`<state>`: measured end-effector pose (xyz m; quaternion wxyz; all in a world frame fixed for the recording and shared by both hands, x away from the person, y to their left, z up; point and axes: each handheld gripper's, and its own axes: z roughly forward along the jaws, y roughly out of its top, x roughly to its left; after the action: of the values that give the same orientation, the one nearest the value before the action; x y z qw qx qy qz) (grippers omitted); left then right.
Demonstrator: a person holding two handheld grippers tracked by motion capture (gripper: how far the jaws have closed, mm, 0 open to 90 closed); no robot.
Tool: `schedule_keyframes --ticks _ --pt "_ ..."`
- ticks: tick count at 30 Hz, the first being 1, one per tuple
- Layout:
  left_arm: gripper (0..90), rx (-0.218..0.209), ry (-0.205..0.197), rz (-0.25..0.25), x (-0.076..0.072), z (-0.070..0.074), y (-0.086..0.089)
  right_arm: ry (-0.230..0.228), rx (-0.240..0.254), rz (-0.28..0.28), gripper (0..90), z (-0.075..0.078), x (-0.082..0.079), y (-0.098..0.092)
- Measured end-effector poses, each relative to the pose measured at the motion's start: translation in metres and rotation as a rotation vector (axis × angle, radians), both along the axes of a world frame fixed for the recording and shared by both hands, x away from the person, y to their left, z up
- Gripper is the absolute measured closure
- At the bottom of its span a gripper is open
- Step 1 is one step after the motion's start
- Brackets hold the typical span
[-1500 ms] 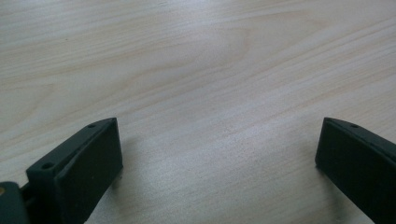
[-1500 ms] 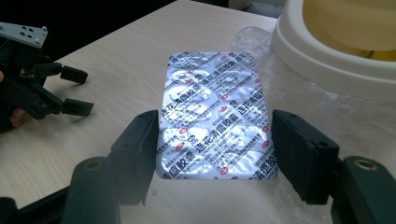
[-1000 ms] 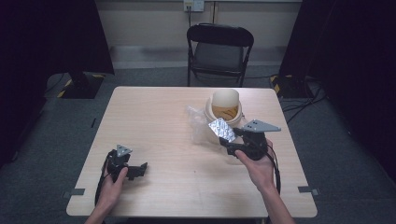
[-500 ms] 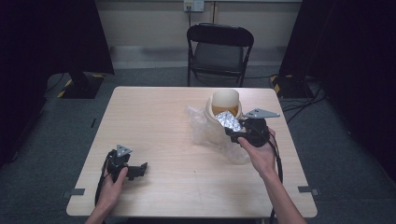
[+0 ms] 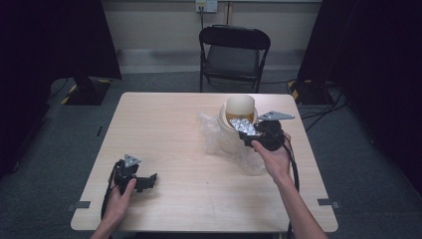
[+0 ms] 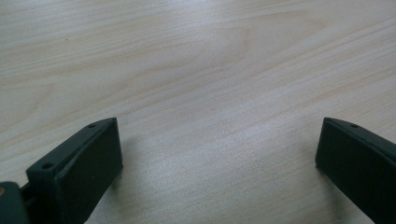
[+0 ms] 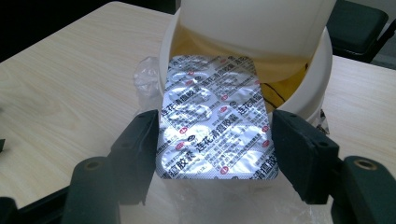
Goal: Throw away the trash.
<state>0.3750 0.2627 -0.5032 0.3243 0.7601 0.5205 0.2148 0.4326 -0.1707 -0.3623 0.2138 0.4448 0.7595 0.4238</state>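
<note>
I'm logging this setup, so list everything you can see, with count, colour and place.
Table: one, light wood, centre of the room.
Pot: one, cream with a yellow inside, right part of the table, tipped toward the person.
Pill sheet: one, silver foil with red and black print, between the right tongs' jaws at the pot's mouth.
Plastic bag: one, clear, crumpled beside and in front of the pot.
Chair: one, black, folding, behind the table.
Left tongs: black, jaws apart, resting on the table's near left.
Right tongs: black, closed on the pill sheet.
</note>
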Motion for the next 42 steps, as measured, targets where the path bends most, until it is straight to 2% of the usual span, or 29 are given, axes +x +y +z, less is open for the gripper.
schedule_keyframes --ticks 20,23,29,30,34,38,42 --pt "0.0 0.0 0.0 0.0 0.0 0.0 0.0 -0.018 0.02 -0.017 34.2 0.01 0.026 0.011" --pt "0.0 0.0 0.0 0.0 0.0 0.0 0.0 -0.008 0.014 -0.023 34.2 0.009 0.03 0.014" --pt "0.0 0.001 0.0 0.0 0.0 0.0 0.0 -0.006 0.003 -0.04 34.3 0.009 0.033 0.018" --pt "0.0 0.001 0.0 0.0 0.0 0.0 0.0 0.005 -0.002 -0.053 34.2 0.007 0.034 0.019" --pt "0.0 0.001 0.0 0.0 0.0 0.0 0.0 -0.005 -0.025 -0.087 34.3 0.006 0.035 0.022" --pt "0.0 0.0 0.0 0.0 0.0 0.0 0.0 -0.002 -0.027 -0.089 34.0 0.004 0.036 0.023" --pt "0.0 0.0 0.0 0.0 0.0 0.0 0.0 -0.003 -0.008 -0.093 30.4 0.004 0.037 0.021"
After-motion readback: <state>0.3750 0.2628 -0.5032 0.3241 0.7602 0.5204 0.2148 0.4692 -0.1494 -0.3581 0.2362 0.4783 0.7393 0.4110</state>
